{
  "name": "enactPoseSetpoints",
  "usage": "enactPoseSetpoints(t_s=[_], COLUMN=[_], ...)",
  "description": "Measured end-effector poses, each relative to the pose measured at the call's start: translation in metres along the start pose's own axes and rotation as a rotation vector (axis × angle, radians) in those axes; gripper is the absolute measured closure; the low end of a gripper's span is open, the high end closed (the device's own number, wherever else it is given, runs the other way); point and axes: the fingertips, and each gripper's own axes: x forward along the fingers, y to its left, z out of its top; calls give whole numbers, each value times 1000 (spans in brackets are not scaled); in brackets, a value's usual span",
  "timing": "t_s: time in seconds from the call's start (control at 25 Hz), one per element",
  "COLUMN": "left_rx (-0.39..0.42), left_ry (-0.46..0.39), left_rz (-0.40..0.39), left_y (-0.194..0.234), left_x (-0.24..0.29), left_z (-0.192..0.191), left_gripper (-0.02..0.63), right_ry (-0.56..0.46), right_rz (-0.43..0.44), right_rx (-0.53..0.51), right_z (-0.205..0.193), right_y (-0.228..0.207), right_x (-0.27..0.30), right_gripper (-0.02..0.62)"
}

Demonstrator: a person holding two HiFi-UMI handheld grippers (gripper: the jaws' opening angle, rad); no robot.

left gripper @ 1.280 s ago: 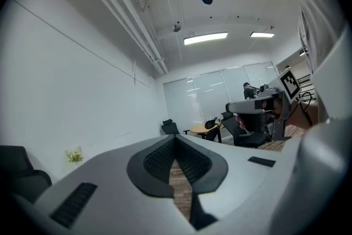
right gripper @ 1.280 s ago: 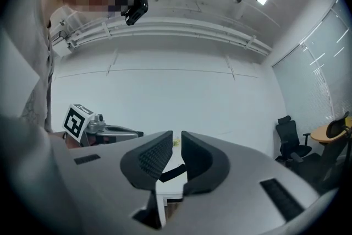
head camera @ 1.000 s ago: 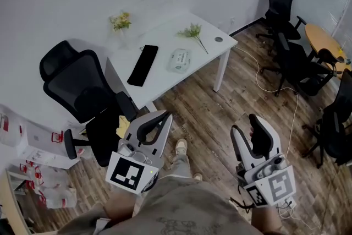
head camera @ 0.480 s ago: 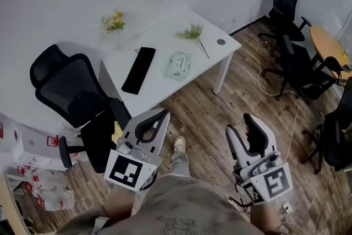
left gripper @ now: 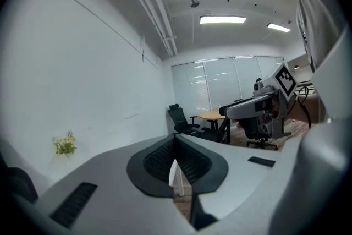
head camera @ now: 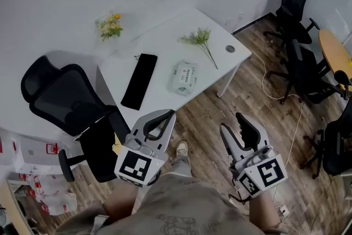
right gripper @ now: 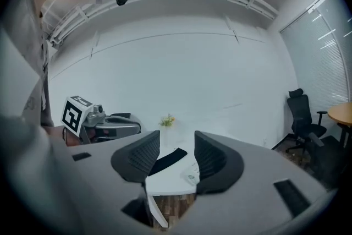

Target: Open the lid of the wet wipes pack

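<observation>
1. Here, the wet wipes pack [head camera: 185, 76] lies flat on the white counter [head camera: 165, 44], at 12 o'clock from both tools and well apart from them.
2. Left tool [head camera: 163, 118]: jaws pressed together, gripping nothing.
3. Right tool [head camera: 235, 128]: jaws spread, empty.

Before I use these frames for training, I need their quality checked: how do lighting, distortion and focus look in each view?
Head view: dim, even light, mild wide-angle stretch, wet wipes pack small yet sharp. Left gripper view: heavy fisheye, black corners, ceiling light blown out. Right gripper view: same fisheye, white wall evenly lit.
</observation>
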Motion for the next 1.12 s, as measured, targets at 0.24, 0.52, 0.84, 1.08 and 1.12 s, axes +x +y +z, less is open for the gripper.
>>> enactPoseSetpoints(t_s=[0.24,0.52,0.84,1.08,1.12], left_rx=[11,-27,-67,-129,-140], left_ry=[86,159,254,301,311], left_rz=[-65,-119,-146,-143,-143], left_y=[51,95,119,124,124], left_x=[53,103,134,150,154], left_z=[-39,-76,-124,-161,-167], left_gripper=[589,589,589,589,589], right_ry=[82,201,298,388,404], right_rz=[-5,-34,-22,-18,-15], right_rx=[18,73,213,234,245], right_z=[-14,-64,-119,-165,-173], right_y=[-23,-56,-74,-86,-89], right_x=[78,154,207,246,252], right_gripper=[399,399,400,400,400])
